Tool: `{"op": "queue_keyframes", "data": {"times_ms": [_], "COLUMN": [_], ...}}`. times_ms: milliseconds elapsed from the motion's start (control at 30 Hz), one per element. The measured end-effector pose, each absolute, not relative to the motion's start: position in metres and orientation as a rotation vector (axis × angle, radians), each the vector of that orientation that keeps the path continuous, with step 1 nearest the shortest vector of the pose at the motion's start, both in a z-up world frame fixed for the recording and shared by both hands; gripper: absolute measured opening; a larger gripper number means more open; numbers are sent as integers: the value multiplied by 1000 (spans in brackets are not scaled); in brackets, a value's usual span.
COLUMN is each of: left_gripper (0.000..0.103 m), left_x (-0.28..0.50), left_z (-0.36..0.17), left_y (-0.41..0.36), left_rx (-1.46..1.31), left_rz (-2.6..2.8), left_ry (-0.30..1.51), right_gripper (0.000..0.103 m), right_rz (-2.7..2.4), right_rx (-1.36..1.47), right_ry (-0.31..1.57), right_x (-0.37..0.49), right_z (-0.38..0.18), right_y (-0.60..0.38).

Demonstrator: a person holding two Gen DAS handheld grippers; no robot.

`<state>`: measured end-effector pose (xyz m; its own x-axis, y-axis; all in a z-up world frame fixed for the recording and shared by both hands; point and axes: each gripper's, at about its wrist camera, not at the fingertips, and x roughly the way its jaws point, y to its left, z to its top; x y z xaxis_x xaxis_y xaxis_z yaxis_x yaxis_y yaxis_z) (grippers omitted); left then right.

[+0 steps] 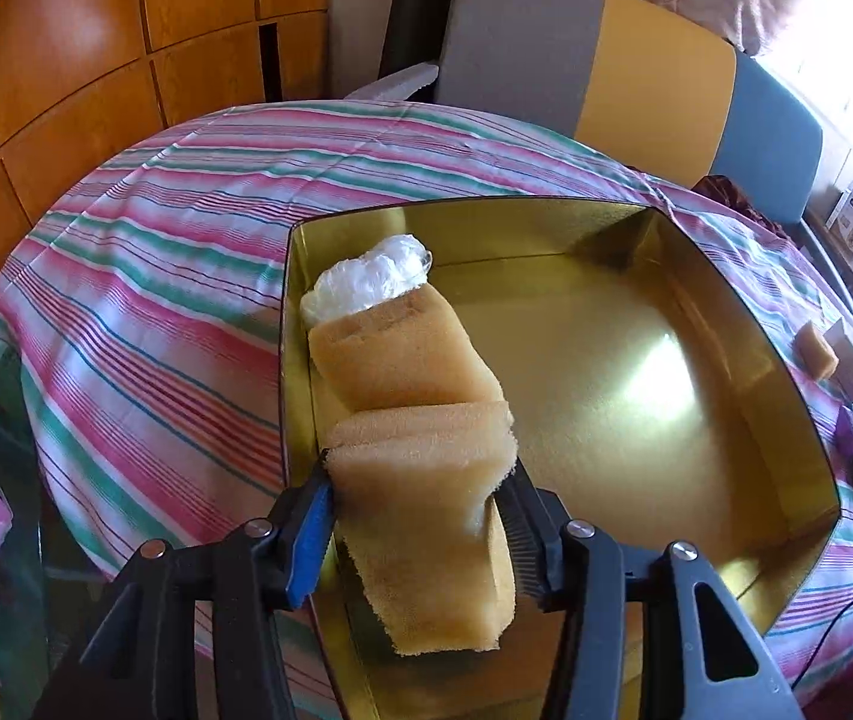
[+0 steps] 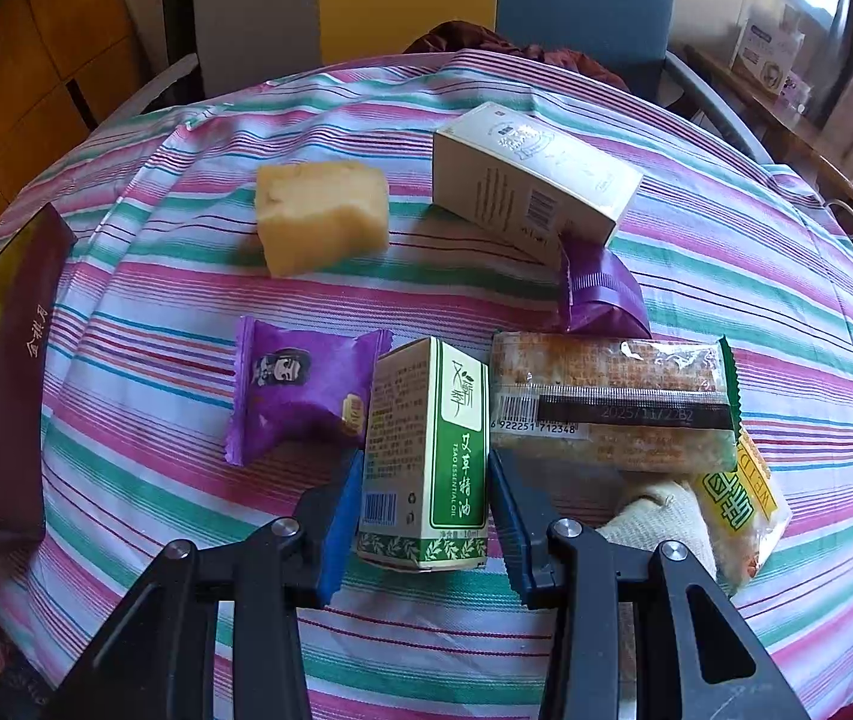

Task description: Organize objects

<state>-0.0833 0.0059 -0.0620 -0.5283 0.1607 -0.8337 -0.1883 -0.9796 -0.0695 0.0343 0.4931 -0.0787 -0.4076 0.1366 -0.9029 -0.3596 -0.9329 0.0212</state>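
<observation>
My left gripper (image 1: 417, 516) reaches down into a gold-lined tin box (image 1: 726, 312) and is shut on a tan sponge block (image 1: 426, 480), both pads pressing its sides. A second tan sponge (image 1: 402, 354) lies just ahead along the box's left wall, with a crumpled clear plastic wad (image 1: 375, 279) beyond it. My right gripper (image 2: 426, 504) is shut on a small green-and-white essential oil carton (image 2: 426, 450) that stands on the striped cloth. Around it lie a purple snack packet (image 2: 300, 390), a clear-wrapped cracker bar (image 2: 612, 396) and a tan sponge (image 2: 321, 213).
A cream carton (image 2: 537, 180) and a second purple wrapper (image 2: 600, 294) lie farther back on the round striped table (image 2: 756, 324). A yellow-green snack bag (image 2: 744, 516) and a white cloth (image 2: 660, 516) sit at the right. The box's maroon wall (image 2: 15, 372) borders the left. Chairs (image 1: 594, 60) stand behind.
</observation>
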Motion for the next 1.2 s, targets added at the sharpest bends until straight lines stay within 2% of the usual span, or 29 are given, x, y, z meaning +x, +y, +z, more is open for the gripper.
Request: {"op": "queue_keyframes", "data": {"times_ms": [167, 800, 933, 1200], "left_gripper": [57, 58, 61, 61], "left_x": [-75, -61, -57, -51], "left_z": [-55, -53, -42, -25], "left_y": [5, 4, -9, -38], "left_rx": [-1370, -1368, -1338, -1288], "left_rz": [2573, 2572, 2569, 2596], "left_ry": [-19, -65, -135, -250], "right_gripper": [42, 42, 42, 42], "right_rz": [2389, 2386, 2412, 2518], "right_rx": [-1500, -1480, -1428, -1320], "right_ry": [310, 308, 367, 415], "right_x": [36, 38, 45, 53], "right_z": [-77, -74, -62, -28], "right_y": [494, 496, 497, 466]}}
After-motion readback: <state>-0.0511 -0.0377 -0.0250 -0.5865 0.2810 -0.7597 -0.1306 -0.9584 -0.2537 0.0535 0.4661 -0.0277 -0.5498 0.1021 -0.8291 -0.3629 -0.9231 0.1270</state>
